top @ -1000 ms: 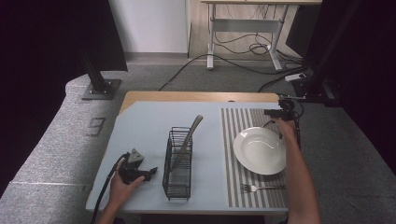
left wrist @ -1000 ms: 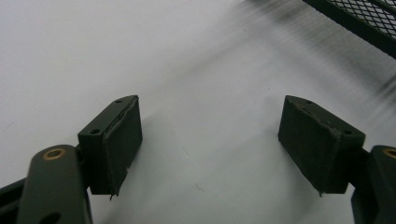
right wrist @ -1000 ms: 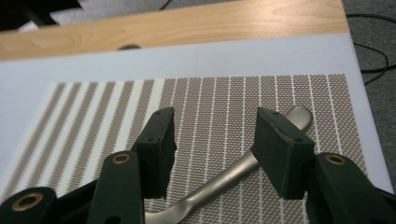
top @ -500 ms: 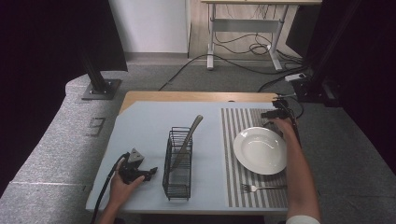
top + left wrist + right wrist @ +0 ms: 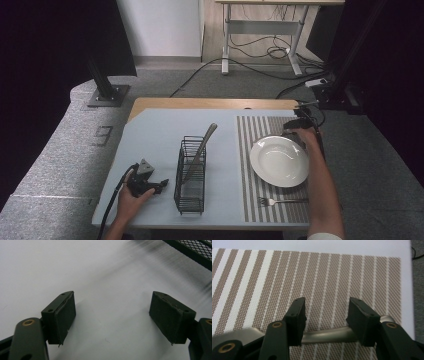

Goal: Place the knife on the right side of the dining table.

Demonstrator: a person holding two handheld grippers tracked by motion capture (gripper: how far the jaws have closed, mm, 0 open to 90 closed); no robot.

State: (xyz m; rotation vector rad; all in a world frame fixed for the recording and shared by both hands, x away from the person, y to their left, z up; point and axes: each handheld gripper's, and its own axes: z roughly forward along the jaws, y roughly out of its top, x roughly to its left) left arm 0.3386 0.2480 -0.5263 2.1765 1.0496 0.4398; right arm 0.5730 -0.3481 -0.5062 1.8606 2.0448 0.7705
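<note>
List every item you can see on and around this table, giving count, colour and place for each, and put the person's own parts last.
table: one, pale blue-grey top with a wooden far edge, centre
wire basket: one, black, near middle of the table
utensil: one, silver, leaning in the basket
placemat: one, brown and white stripes, right side
plate: one, white, on the placemat
fork: one, silver, placemat's near edge
metal handle: one, silver, on the placemat under the right gripper's jaws
desk: one, white legs, background
left gripper: one, black, open, left of the basket
right gripper: one, black, open, placemat's far right corner
</note>
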